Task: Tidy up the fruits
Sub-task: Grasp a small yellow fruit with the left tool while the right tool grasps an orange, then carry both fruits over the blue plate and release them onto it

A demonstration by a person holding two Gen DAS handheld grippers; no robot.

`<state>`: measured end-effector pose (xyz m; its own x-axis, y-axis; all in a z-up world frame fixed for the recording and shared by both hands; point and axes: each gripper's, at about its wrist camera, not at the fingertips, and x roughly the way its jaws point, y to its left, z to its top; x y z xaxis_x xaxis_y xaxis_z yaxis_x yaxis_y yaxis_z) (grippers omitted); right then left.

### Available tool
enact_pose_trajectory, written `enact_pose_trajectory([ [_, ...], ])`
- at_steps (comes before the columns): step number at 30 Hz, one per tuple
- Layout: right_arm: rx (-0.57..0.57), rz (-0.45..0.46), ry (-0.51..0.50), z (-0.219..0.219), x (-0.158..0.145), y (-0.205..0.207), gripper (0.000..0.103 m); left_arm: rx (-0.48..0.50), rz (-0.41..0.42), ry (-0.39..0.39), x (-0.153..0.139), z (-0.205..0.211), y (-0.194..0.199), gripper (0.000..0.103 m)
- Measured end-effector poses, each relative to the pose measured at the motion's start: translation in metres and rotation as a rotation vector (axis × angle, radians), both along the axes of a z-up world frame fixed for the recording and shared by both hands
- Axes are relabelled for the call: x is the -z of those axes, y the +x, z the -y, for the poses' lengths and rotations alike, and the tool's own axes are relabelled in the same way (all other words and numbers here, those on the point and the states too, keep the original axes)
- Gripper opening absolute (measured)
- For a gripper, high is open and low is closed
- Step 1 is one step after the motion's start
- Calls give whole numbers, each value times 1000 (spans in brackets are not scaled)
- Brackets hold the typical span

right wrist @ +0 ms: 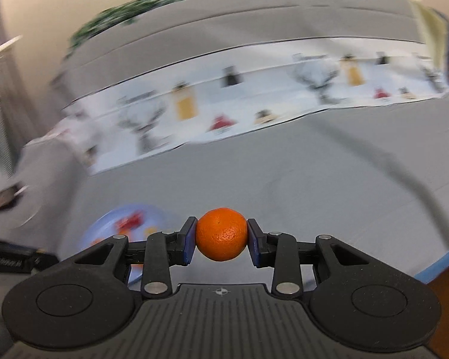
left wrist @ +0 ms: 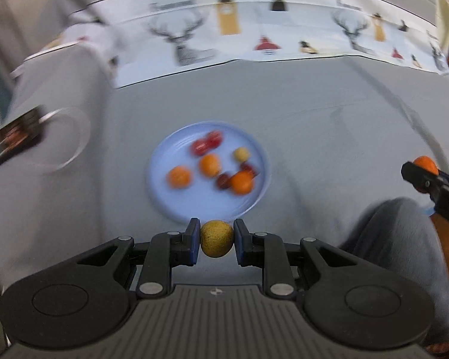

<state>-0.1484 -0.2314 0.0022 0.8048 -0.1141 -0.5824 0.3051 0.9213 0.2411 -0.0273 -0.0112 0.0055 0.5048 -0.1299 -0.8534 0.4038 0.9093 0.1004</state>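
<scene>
My left gripper (left wrist: 217, 242) is shut on a small yellow-green fruit (left wrist: 217, 240), held in the air above the near rim of a light blue plate (left wrist: 161, 161). On the plate lie several blurred fruits: orange ones (left wrist: 179, 177), red ones (left wrist: 205, 143) and a pale yellow one (left wrist: 242, 154). My right gripper (right wrist: 221, 239) is shut on an orange mandarin (right wrist: 221, 234), lifted over the grey cloth; the mandarin also shows at the right edge of the left wrist view (left wrist: 425, 164). The same plate (right wrist: 104, 221) sits low left in the right wrist view, partly hidden behind the gripper.
A grey cloth (left wrist: 314, 125) covers the surface. A white printed strip with deer and bottles (left wrist: 239, 36) lies across the far side. A clear round dish (left wrist: 66, 140) and a dark object (left wrist: 15, 137) sit at the left. A person's grey-clad leg (left wrist: 389, 239) is at lower right.
</scene>
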Motion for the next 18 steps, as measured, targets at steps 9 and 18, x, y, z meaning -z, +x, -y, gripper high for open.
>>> enact_pose_trajectory([
  [9, -195, 43, -142, -88, -24, -43, 36, -99, 49, -59, -14, -73, -58, 26],
  [18, -249, 90, -243, -120, -41, -68, 36, -80, 92, -129, -25, -85, -85, 26],
])
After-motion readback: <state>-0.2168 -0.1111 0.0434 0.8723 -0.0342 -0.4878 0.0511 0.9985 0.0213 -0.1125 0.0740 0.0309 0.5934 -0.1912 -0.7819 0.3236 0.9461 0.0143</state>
